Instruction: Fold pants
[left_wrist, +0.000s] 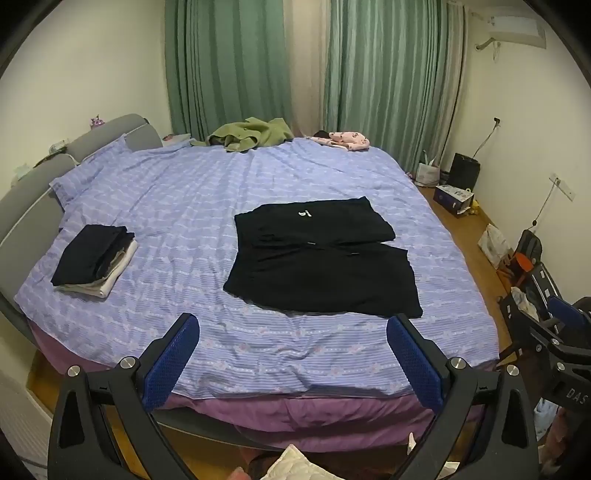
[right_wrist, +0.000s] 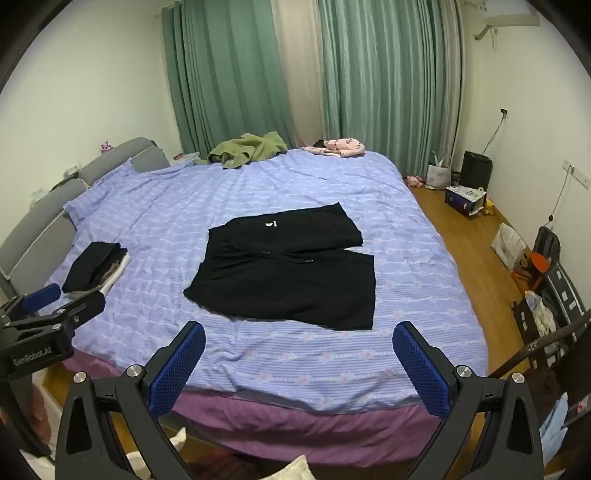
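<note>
Above bed edge, both tools (left_wrist: 295, 354) (right_wrist: 299, 360) gape downward.

The white mark (left_wrist: 304, 213) on the black pants (left_wrist: 321, 266) is too small to read — the right gripper (left_wrist: 554, 332) is cut off by the left view's edge.

Left gripper (left_wrist: 295, 328): jaws spread fully apart, nothing between the blue pads (left_wrist: 173, 363), angled downward. Right gripper (right_wrist: 297, 336): jaws likewise spread wide, empty, blue pads (right_wrist: 177, 371) facing each other, same downward tilt. In the left wrist view the right gripper sits at 3 o'clock; in the right wrist view the left gripper sits at 9 o'clock.
</note>
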